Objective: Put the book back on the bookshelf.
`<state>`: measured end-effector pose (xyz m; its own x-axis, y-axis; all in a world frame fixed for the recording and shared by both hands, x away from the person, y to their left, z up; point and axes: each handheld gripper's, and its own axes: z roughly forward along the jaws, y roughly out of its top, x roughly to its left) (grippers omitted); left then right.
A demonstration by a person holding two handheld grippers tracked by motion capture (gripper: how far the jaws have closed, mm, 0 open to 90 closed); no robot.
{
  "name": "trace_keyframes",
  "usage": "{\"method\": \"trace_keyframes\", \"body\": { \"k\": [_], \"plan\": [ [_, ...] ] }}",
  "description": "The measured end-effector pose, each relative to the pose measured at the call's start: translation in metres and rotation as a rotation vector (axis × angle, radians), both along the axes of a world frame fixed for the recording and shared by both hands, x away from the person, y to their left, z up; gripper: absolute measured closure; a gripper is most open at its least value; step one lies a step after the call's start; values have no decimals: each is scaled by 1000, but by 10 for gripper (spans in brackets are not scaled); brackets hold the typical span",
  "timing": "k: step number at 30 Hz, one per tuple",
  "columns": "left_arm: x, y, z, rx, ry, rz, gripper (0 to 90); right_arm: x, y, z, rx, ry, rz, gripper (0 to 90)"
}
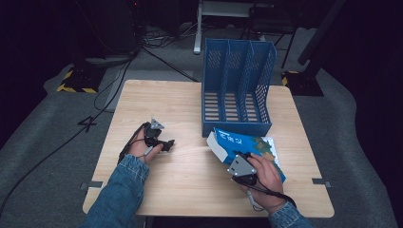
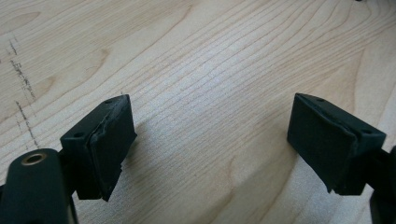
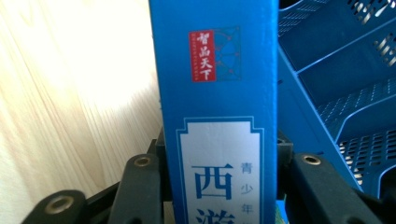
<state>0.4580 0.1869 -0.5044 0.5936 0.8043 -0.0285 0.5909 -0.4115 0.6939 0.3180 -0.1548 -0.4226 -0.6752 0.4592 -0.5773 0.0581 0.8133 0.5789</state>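
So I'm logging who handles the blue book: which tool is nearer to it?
Right. The right tool is shut on the blue book, gripping its spine; the left tool sits open over bare table, off to the book's left.

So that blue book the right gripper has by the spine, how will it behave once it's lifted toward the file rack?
The book looks thick, so probably stiff and fairly heavy. The right gripper is shut across its spine, so it may swing or fan open below. Its glossy cover could slip between the pads. The rack looks light and might shift if bumped.
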Motion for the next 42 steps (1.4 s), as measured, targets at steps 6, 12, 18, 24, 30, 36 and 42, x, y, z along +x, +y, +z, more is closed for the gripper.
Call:
{"method": "trace_keyframes", "body": {
  "k": [6,12,18,24,30,36,42],
  "plan": [
    [0,-1,0,14,8,-24,107,0,-7,21,85,67,0,613],
    [1,-1,0,19,4,-17,95,2,-18,46,211,131,-37,614],
    [1,-1,0,20,4,-18,94,4,-33,69,336,178,-46,616],
    [1,-2,0,16,7,-14,87,6,-46,84,430,214,-45,617],
    [1,-2,0,16,10,-13,83,8,-57,93,513,253,-32,619],
    [1,-2,0,17,10,-13,82,10,-67,100,591,298,-15,619],
    [2,-2,0,24,10,-24,81,16,-76,101,675,350,19,620]
  ]
}}
